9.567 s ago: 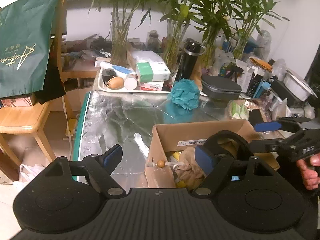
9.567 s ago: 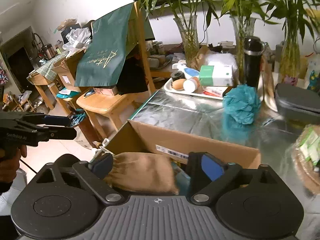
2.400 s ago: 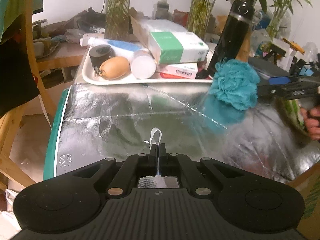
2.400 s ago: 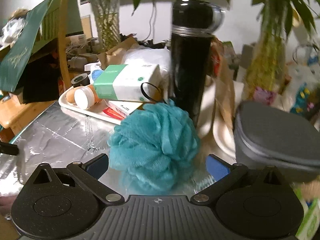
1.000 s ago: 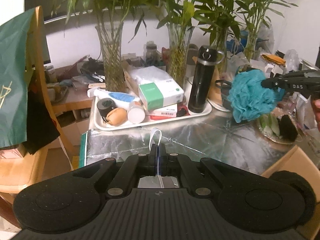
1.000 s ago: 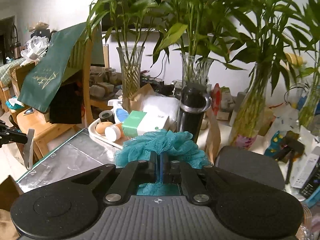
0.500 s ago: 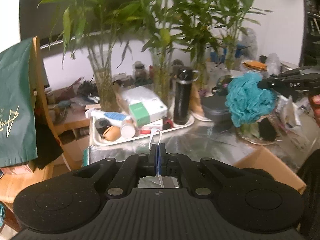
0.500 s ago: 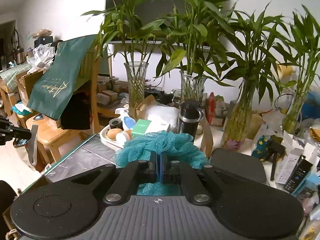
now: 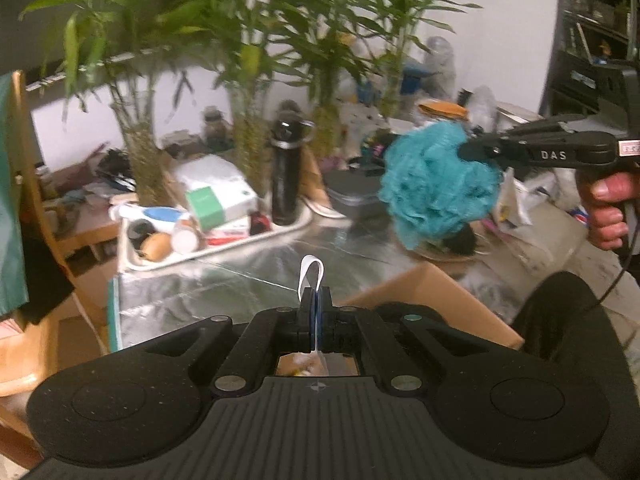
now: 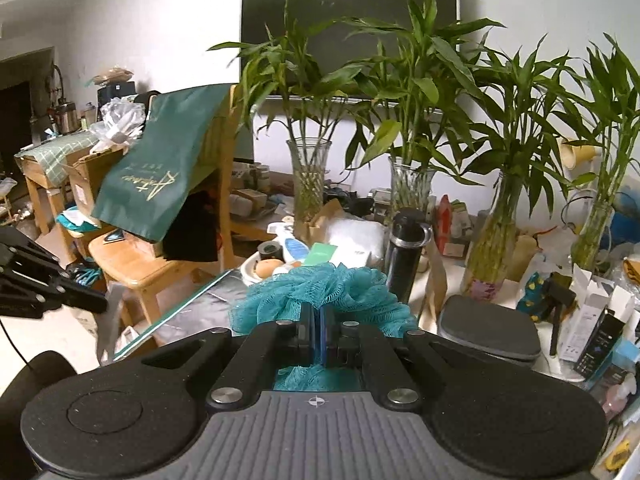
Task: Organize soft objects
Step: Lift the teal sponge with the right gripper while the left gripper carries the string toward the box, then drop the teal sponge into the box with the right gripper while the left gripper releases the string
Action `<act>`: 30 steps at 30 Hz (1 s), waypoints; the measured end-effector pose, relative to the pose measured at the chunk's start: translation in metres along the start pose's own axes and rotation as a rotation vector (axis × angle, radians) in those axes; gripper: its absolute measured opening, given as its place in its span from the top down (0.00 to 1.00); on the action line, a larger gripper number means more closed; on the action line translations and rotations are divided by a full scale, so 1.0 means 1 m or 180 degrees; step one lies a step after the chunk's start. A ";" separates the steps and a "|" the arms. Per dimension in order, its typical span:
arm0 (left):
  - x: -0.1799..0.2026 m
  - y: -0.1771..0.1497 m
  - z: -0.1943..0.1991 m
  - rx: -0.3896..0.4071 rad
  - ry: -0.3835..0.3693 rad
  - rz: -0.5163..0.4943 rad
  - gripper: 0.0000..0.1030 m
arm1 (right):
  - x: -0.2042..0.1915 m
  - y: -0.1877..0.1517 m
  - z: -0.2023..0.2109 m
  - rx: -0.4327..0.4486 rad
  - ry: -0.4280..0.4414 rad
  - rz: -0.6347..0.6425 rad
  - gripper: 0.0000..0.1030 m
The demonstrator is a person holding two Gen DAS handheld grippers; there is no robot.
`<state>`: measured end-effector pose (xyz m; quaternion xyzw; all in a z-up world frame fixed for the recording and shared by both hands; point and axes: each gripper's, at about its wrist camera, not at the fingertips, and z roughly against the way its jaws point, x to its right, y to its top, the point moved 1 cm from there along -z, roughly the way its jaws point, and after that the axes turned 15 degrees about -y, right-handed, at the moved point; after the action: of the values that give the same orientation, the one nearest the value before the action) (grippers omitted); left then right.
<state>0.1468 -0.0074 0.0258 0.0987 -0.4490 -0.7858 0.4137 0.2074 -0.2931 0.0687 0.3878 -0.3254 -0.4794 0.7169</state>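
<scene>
Our right hand-held gripper (image 9: 476,148) was clamped on the teal bath pouf (image 9: 436,184), upper right, above the cardboard box (image 9: 432,300). Our left hand-held gripper (image 9: 316,300) pinched a white loop (image 9: 311,270) at centre, nearer the box.

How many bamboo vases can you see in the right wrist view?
4: left vase behind the tray, the second behind the black flask, the third right of it, the fourth far right. More may be hidden.

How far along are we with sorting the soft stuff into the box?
Some items already lie in the cardboard box. In hand: the right gripper is shut on the teal bath pouf, lifted off the table; the left gripper pinches a white loop. Left: dropping both into the box.
</scene>
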 end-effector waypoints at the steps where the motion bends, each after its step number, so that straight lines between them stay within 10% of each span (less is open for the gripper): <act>1: 0.002 -0.001 -0.002 -0.0018 -0.0037 0.0002 0.99 | -0.001 -0.001 0.003 0.0007 0.0012 0.0007 0.96; 13: 0.018 -0.011 -0.006 -0.0090 -0.0129 -0.0075 0.96 | -0.007 -0.010 0.029 0.0039 0.0074 -0.0040 0.96; 21: 0.025 -0.020 0.002 -0.0103 0.0109 -0.0125 0.51 | -0.019 -0.013 0.045 0.0060 0.0173 -0.0012 0.96; 30: 0.019 -0.029 0.007 -0.0170 0.0342 0.0095 0.50 | -0.048 -0.015 0.050 0.0042 0.0445 0.0056 0.96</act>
<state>0.1146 -0.0097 0.0110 0.1230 -0.4064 -0.7849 0.4513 0.1436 -0.2640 0.0753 0.4222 -0.2811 -0.4426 0.7395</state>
